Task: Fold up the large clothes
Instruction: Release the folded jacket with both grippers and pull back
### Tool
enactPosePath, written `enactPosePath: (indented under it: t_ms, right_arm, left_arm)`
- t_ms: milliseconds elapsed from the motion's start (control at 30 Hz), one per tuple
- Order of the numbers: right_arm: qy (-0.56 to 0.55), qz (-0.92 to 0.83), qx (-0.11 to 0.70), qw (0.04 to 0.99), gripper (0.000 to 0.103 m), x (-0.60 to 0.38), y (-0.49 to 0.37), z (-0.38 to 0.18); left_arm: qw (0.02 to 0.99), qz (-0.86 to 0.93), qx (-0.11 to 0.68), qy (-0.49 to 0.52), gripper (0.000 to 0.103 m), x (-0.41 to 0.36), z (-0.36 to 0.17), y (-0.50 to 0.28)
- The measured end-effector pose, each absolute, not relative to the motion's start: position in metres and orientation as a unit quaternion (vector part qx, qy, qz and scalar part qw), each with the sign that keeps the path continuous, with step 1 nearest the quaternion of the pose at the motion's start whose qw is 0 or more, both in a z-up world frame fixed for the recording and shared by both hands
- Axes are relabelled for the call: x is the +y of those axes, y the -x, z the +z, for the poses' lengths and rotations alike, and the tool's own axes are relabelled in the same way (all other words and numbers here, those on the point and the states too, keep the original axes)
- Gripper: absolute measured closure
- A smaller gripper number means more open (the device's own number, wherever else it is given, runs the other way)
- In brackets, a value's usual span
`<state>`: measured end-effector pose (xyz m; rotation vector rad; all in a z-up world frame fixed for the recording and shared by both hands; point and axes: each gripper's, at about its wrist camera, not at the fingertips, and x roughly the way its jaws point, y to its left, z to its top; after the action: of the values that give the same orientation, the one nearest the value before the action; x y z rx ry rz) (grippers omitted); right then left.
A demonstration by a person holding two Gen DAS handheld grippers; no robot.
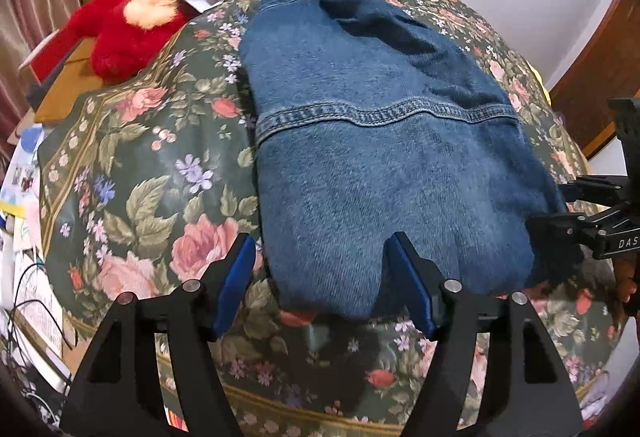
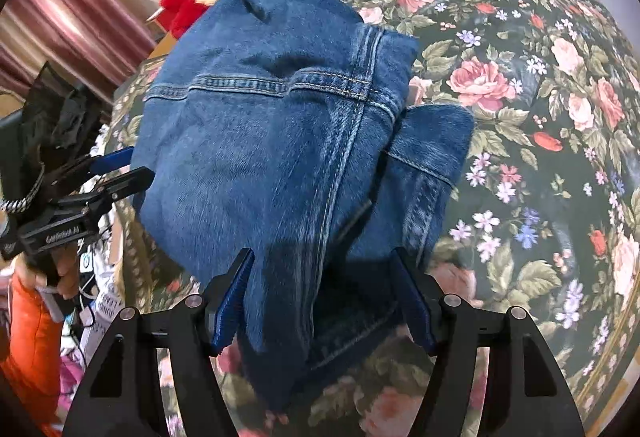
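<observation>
Jeans (image 1: 384, 157) lie folded on the floral bedspread (image 1: 132, 165), both the left gripper (image 1: 326, 283) and right gripper (image 2: 322, 297) spread apart at their near edge.

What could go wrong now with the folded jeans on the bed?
1. The jeans overhang the near edge of the flowered bedspread, so they may slide off.
2. A flap sticks out at one side; the fold may come loose.
3. Both the left gripper and right gripper are open, holding nothing.

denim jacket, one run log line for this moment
denim jacket: folded on floral bedspread | left gripper: open | right gripper: open, jaws straddle near edge
</observation>
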<state>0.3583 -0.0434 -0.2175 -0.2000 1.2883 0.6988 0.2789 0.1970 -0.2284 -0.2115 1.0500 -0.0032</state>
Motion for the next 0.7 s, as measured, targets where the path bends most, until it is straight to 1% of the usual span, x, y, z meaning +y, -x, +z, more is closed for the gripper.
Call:
enactPosePath:
  t_ms: [100,200,300,367,433,500,567,700]
  right_arm:
    - [0.107,0.311,0.557,0.763,0.037,-0.042,-0.362,-0.195]
    - [0.092,0.308,0.517,0.793,0.037,-0.04,-0.374,-0.17]
    - [0.075,0.299,0.499,0.81,0.037,-0.03,-0.395,-0.159]
    - [0.076,0.284,0.496,0.817,0.037,-0.02,-0.412,-0.164]
    - [0.085,0.26,0.506,0.818,0.037,-0.012,-0.424,-0.179]
    - [0.081,0.242,0.536,0.805,0.037,-0.009,-0.437,-0.202]
    - [0.058,0.24,0.557,0.793,0.037,-0.011,-0.444,-0.219]
    - [0.033,0.243,0.558,0.793,0.037,-0.018,-0.447,-0.218]
  left_arm:
    - [0.871,0.025,0.485,0.073,0.034,0.2,-0.211,-0.28]
    - [0.888,0.032,0.45,0.086,0.034,0.21,-0.186,-0.291]
    - [0.897,0.057,0.431,0.085,0.034,0.218,-0.173,-0.313]
    - [0.894,0.069,0.435,0.082,0.034,0.221,-0.178,-0.332]
    - [0.881,0.076,0.457,0.097,0.034,0.225,-0.194,-0.349]
    - [0.865,0.072,0.483,0.115,0.034,0.23,-0.214,-0.356]
    - [0.861,0.056,0.484,0.148,0.034,0.236,-0.226,-0.359]
    - [0.855,0.054,0.488,0.167,0.032,0.24,-0.224,-0.361]
